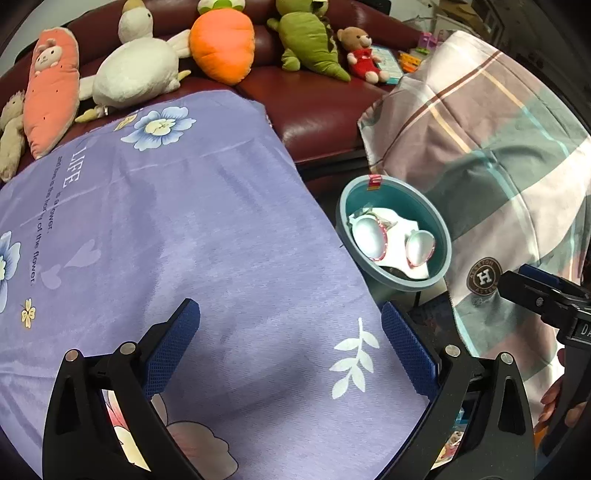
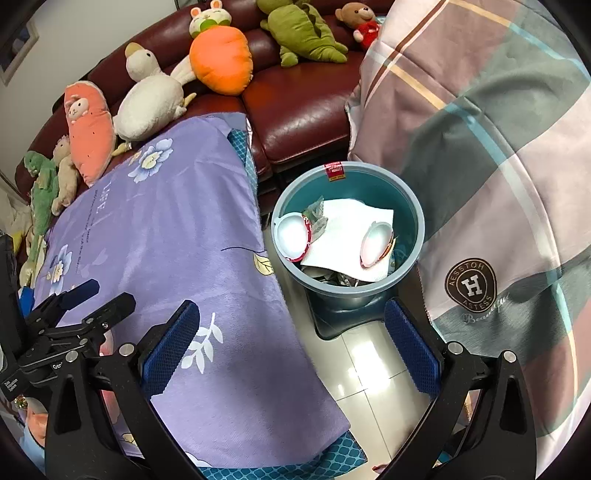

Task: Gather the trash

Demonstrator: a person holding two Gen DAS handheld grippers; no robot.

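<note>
While both grippers hung over the scene, neither held anything. The left gripper (image 1: 290, 347) stood with its jaws wide apart, low in its own view, over a purple cloth (image 1: 184, 221) printed with flowers. The right gripper (image 2: 291, 347) was likewise spread wide, its left finger over the cloth's edge and its right finger over pale floor tiles (image 2: 354, 369).

The bin (image 2: 406, 214), teal with a grey rim, stood at centre right of the right wrist view, between the purple cloth and a plaid cloth (image 2: 498, 184) at the right of the frame. In the left wrist view the bin (image 1: 441, 236) sat right of centre. It held the trash: a white paper sheet (image 2: 351, 229), two shallow white cups with red rims, one (image 2: 291, 236) against the left wall and one (image 2: 375, 243) tilted on the paper, and a crumpled clear wrapper (image 2: 316, 218) between them. Darker scraps lay beneath, too obscured to identify. A red label (image 2: 334, 170) hung on the bin's far rim.

No trash was seen on the purple cloth. Across the top of both frames a dark red sofa (image 2: 303, 110) carried plush toys, among them an orange carrot (image 2: 221, 62), a white duck (image 2: 151, 99) and a small bear (image 2: 360, 20).
</note>
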